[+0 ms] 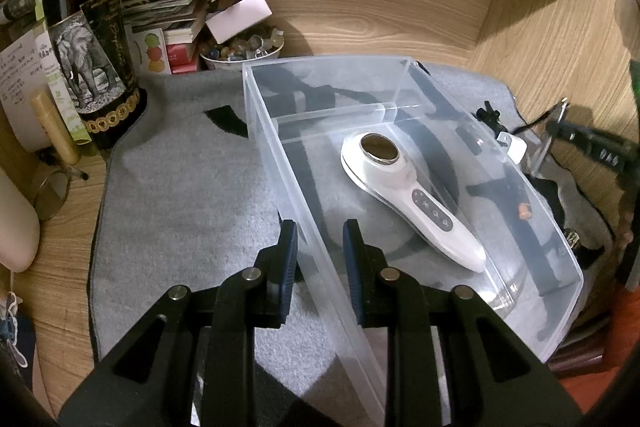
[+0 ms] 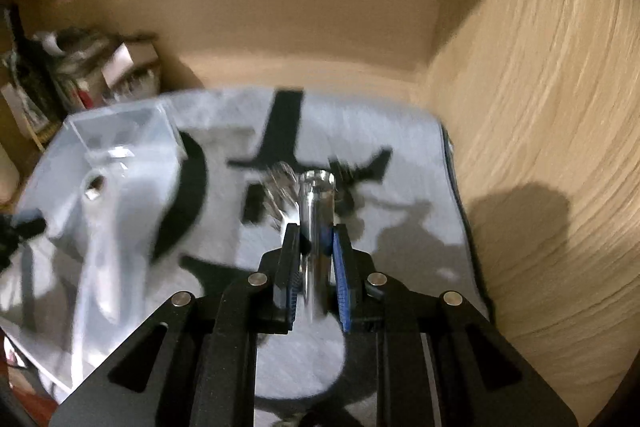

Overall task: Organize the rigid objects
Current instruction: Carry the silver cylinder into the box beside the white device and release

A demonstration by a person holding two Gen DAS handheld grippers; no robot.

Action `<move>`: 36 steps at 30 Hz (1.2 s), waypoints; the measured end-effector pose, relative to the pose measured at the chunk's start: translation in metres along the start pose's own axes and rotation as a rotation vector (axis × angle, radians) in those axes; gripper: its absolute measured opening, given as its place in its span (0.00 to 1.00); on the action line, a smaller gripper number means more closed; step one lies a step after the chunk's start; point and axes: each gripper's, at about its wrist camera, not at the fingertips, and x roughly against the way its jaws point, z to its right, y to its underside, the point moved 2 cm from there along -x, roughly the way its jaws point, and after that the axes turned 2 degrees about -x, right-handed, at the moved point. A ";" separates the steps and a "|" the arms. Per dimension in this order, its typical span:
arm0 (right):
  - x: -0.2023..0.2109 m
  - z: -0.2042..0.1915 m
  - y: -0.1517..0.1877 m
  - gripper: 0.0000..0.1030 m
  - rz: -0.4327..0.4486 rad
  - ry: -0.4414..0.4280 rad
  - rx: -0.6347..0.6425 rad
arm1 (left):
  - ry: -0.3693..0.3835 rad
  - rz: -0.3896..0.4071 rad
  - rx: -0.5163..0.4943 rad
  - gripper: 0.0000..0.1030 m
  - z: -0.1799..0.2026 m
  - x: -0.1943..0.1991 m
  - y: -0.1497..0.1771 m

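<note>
A clear plastic bin (image 1: pixel 280 163) stands on a grey mat (image 1: pixel 180 187). A white handheld device (image 1: pixel 404 195) with a round metal head lies inside it. My left gripper (image 1: pixel 318 231) straddles the bin's left wall, one finger outside and one inside, jaws apart and not pressing on it. My right gripper (image 2: pixel 316 233) is shut on a shiny metal cylinder (image 2: pixel 316 203) and holds it above the mat, to the right of the bin (image 2: pixel 120 131). The right wrist view is motion-blurred. The right gripper also shows at the far right of the left wrist view (image 1: pixel 592 143).
A dark wine bottle (image 1: pixel 86 39) with an elephant label stands at the back left, beside papers, boxes and a bowl of small stones (image 1: pixel 244 47). Small dark items (image 1: pixel 492 117) lie on the mat right of the bin. Wooden walls enclose the back and right.
</note>
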 end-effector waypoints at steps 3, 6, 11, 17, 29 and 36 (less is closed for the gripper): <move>0.013 -0.010 -0.014 0.14 0.060 -0.032 0.020 | 0.001 0.001 0.001 0.23 -0.001 0.001 0.000; 0.023 -0.024 -0.026 0.14 0.109 -0.065 0.044 | 0.001 0.001 0.002 0.23 -0.001 0.001 -0.001; 0.040 -0.053 -0.036 0.14 0.175 -0.131 0.107 | 0.003 0.005 0.004 0.23 -0.002 0.001 -0.002; 0.051 -0.091 -0.037 0.14 0.194 -0.206 0.205 | 0.008 0.007 0.009 0.23 -0.003 0.000 -0.004; -0.010 -0.136 -0.018 0.14 -0.020 -0.236 0.345 | 0.008 0.008 0.009 0.23 0.000 -0.001 -0.005; -0.047 -0.140 -0.022 0.14 -0.115 -0.211 0.337 | 0.013 0.005 0.003 0.24 0.002 -0.002 -0.006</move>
